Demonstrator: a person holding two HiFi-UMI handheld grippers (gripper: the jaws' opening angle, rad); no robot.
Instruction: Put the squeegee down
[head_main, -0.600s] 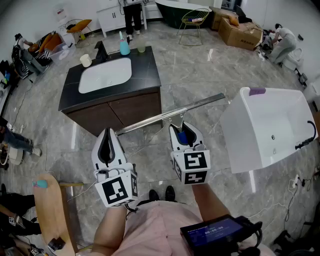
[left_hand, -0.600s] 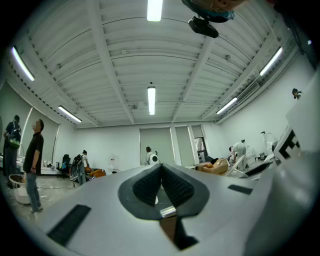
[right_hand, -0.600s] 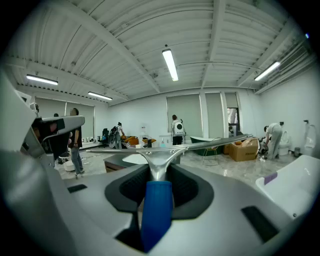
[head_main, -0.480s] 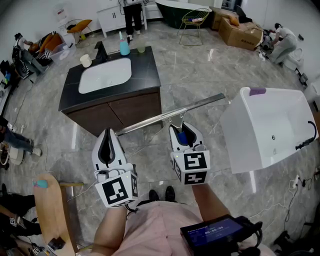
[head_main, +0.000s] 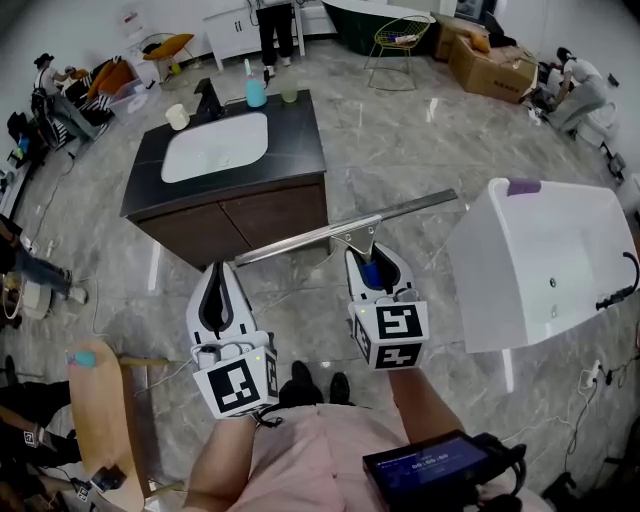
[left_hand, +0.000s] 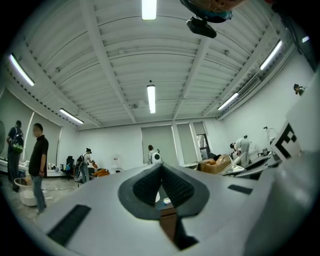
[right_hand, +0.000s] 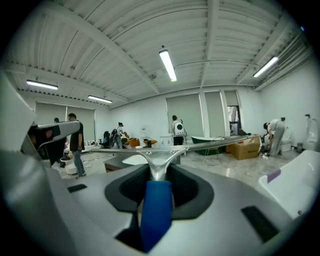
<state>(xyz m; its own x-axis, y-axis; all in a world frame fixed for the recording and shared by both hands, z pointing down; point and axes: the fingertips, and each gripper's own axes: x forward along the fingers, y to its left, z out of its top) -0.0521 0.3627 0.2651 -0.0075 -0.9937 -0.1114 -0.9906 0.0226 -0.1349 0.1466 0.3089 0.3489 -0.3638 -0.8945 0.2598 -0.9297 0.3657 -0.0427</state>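
Squeegee (head_main: 340, 231) — blue handle, long metal blade — held roughly level.

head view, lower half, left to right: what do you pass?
wooden board → left claw → right claw → white tub
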